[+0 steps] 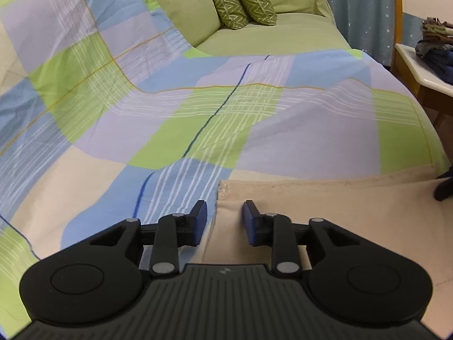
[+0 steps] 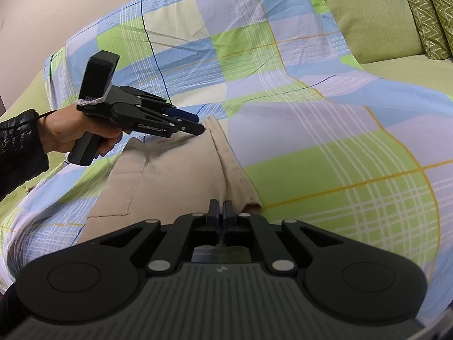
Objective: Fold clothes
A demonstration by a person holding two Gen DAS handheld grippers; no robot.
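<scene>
A beige garment (image 2: 175,175), apparently trousers judging by the stitched seam and hemmed edge, lies spread on the checked sheet (image 2: 325,147) that covers the green sofa (image 1: 283,36). Its long axis runs from the right gripper (image 2: 220,208) away toward the left gripper (image 2: 195,127), so the two grippers sit at opposite ends of the same raised edge. In the right wrist view the right gripper's jaws are pressed together right at the near edge of the cloth, where a ridge of fabric rises into them; it looks pinched on the garment, though the cloth between the pads is mostly hidden. The left gripper, held in a person's hand (image 2: 65,133) with a dark sleeve, has its jaws apart in its own view (image 1: 225,221), with the garment's hemmed corner lying just ahead and between them, the cloth stretching off to its right. So the left gripper is nearer the far corner and the right one nearer the close end. My judgement is that the left jaws need to close over that corner before the edge can be carried across; the fabric is limp and could slip from a shallow pinch. Readable writing: "GenRobot.AI" on the side of the left gripper; a partial label near its top reads "DA". Folded clothes (image 1: 438,48) are stacked on a side table (image 1: 416,68) to the right.
</scene>
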